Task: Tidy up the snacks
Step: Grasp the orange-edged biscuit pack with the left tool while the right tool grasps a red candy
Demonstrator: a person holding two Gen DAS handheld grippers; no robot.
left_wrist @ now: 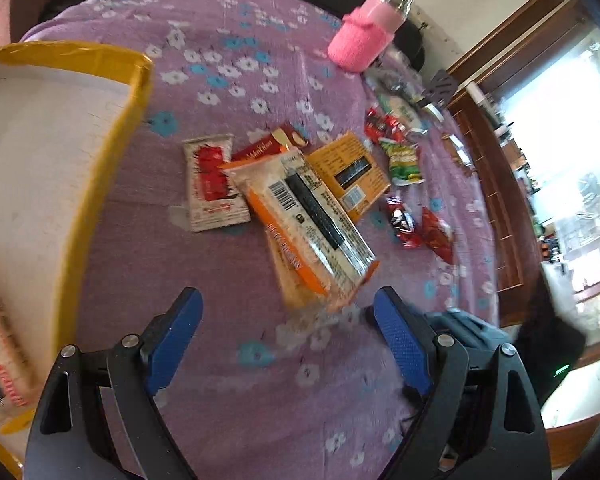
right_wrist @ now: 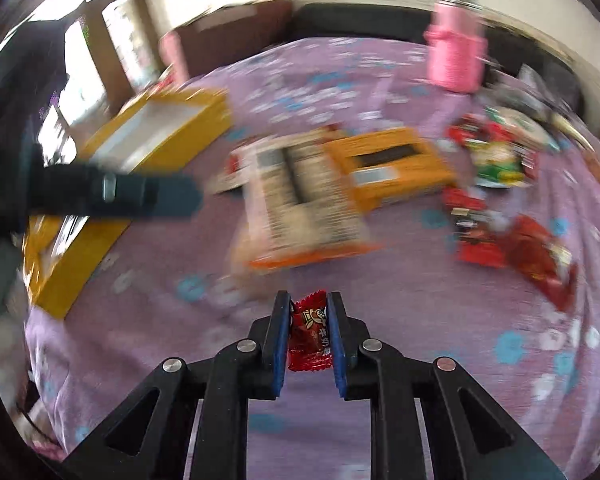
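Note:
A pile of snacks lies on the purple flowered cloth (left_wrist: pixel 240 64): an orange-and-clear cracker pack (left_wrist: pixel 312 220), a white-and-red sachet (left_wrist: pixel 212 184), an orange box (left_wrist: pixel 352 172), a green packet (left_wrist: pixel 404 160) and small red packets (left_wrist: pixel 420 228). My left gripper (left_wrist: pixel 288 300) is open and empty, just short of the cracker pack's near end. My right gripper (right_wrist: pixel 308 300) is shut on a small red snack packet (right_wrist: pixel 310 336) above the cloth. A yellow-rimmed box (left_wrist: pixel 100 152) stands at the left, with one pack (left_wrist: pixel 0 344) inside. The box also shows in the right wrist view (right_wrist: pixel 172 120).
A pink-sleeved bottle (left_wrist: pixel 368 36) stands at the far side of the cloth, also in the right wrist view (right_wrist: pixel 456 44). More packets and small items (left_wrist: pixel 404 100) lie near the far right edge. The left gripper's arm (right_wrist: pixel 112 196) crosses the left of the right wrist view.

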